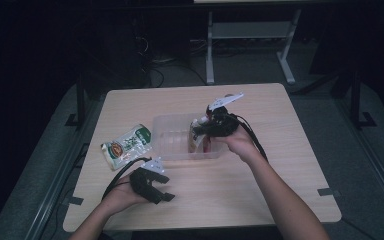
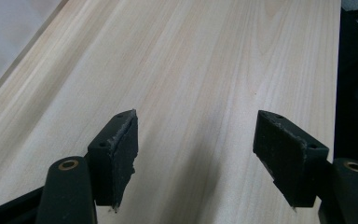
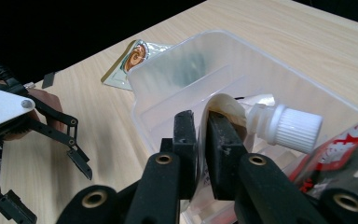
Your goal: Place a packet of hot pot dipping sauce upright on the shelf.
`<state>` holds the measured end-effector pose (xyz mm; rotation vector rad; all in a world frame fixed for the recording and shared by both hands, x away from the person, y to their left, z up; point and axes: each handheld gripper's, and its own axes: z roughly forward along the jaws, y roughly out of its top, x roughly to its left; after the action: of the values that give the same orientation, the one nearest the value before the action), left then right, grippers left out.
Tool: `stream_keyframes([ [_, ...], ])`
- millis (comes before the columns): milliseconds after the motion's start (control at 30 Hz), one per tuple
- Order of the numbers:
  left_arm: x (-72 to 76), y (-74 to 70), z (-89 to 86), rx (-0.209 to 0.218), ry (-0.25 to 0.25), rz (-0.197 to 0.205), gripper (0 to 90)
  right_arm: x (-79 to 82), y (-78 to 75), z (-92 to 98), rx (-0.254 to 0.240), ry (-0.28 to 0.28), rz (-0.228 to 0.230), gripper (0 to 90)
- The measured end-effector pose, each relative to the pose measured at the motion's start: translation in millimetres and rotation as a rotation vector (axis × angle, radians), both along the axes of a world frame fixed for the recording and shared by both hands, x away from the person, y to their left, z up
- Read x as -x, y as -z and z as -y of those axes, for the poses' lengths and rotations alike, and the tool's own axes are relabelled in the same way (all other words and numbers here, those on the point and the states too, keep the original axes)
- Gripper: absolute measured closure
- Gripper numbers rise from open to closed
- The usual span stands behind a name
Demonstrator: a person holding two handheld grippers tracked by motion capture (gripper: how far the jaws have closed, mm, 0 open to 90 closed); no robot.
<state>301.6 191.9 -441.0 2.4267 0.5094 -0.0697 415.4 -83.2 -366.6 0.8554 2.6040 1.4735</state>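
Observation:
A clear plastic bin [image 1: 172, 135] stands in the middle of the wooden table [image 1: 260, 195]. My right gripper [image 1: 202, 131] reaches into the bin's right end from above. In the right gripper view its jaws [image 3: 200, 119] are shut on the thin upper edge of a cream spouted pouch [image 3: 223, 105] with a ribbed white cap [image 3: 293, 128]. A red packet [image 3: 345, 144] lies beside the pouch inside the bin [image 3: 261, 51]. My left gripper [image 1: 162, 192] rests near the table's front left, open, with bare wood between its pads [image 2: 196, 140].
A green and white snack bag [image 1: 127, 145] lies flat on the table just left of the bin, also seen behind the bin's far corner [image 3: 135, 58]. A desk frame [image 1: 250, 40] and cables stand on the dark floor beyond the table.

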Motion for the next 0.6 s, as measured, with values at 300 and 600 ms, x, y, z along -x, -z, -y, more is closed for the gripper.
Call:
stream_keyframes([
  [300,-0.6,-0.9,0.1,-0.002,-0.003,-0.001,30.6,9.0,-14.7,8.7,-0.025,0.008,0.033,68.2],
  [600,-0.7,-1.1,0.8,0.005,-0.010,0.007,30.6,27.6,-24.2,25.3,-0.009,-0.009,0.052,48.6],
])
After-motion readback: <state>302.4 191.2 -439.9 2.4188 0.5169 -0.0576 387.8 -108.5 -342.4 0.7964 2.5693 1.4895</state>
